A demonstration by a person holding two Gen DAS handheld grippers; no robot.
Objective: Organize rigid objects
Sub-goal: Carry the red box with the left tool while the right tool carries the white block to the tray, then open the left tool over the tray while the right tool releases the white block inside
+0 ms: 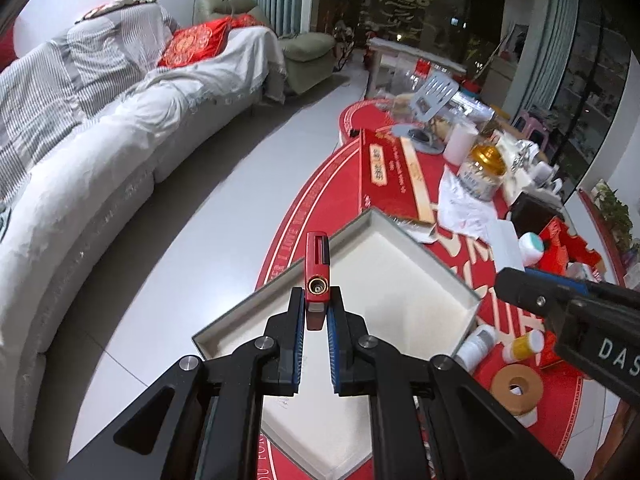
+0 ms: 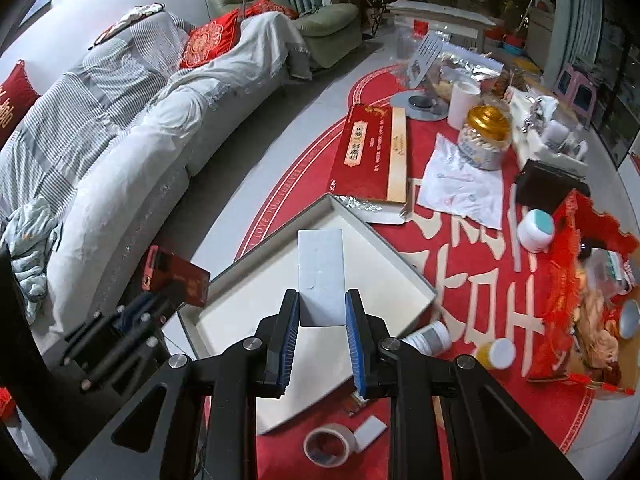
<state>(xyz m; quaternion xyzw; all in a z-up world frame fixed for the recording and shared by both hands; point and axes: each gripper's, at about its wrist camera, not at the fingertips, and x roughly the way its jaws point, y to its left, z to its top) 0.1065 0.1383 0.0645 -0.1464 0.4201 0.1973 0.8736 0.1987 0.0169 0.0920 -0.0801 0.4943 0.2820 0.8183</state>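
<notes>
My left gripper (image 1: 316,300) is shut on a red lighter (image 1: 317,276), held over the near corner of a shallow white box (image 1: 400,256) on the red table. From the right wrist view the same lighter (image 2: 176,278) and the left gripper (image 2: 132,316) show at the box's left edge. My right gripper (image 2: 322,304) is shut on a flat white rectangular block (image 2: 321,280), above the white box (image 2: 416,280). In the left wrist view the right gripper (image 1: 516,286) enters from the right edge; what it holds is hidden there.
On the red tablecloth (image 2: 460,248) lie a long red gift box (image 2: 368,160), a gold-lidded jar (image 2: 486,136), a white tub (image 2: 536,230), small bottles (image 2: 432,338), a tape roll (image 2: 326,446) and a red torn bag (image 2: 576,280). A grey-covered sofa (image 1: 100,160) stands left across the floor.
</notes>
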